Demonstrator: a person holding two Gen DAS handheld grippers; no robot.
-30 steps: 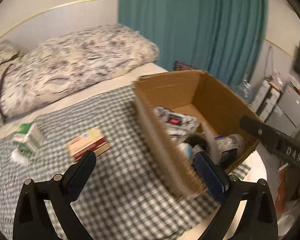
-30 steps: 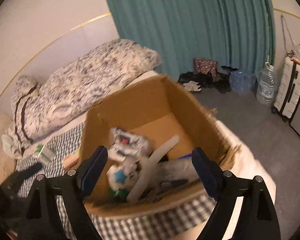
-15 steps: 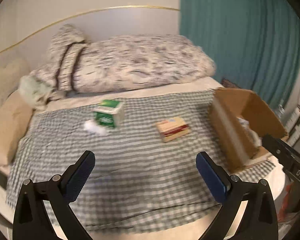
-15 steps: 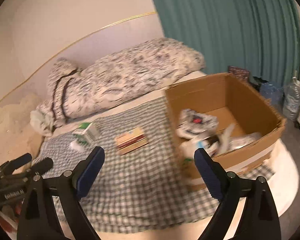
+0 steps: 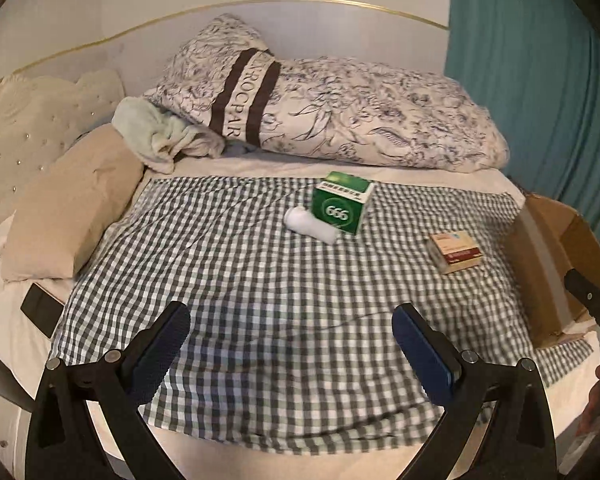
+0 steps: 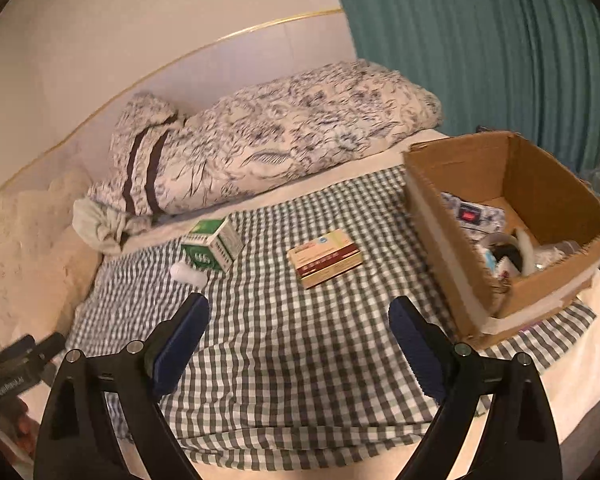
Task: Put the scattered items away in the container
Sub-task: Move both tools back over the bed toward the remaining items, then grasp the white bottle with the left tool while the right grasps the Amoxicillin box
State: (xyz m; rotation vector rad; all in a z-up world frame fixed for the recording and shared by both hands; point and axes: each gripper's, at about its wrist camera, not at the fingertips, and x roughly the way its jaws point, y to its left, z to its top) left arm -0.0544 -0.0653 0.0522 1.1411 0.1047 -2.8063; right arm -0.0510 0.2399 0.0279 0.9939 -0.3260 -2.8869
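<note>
Left wrist view: the left gripper (image 5: 290, 336) hangs over the checked blanket (image 5: 260, 280), fingers spread wide and empty; a green carton (image 5: 341, 208) touches a white roll (image 5: 310, 225), with a flat red-and-tan box (image 5: 456, 251) nearer the cardboard box (image 5: 548, 264).

Right wrist view: the right gripper (image 6: 298, 332) likewise stands wide and empty, the cardboard box (image 6: 512, 216) part-filled at right.

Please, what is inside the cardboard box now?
The cardboard box holds a patterned packet with a red label and several pale items, too jumbled to name. Its near wall hides whatever lies lower.
</note>
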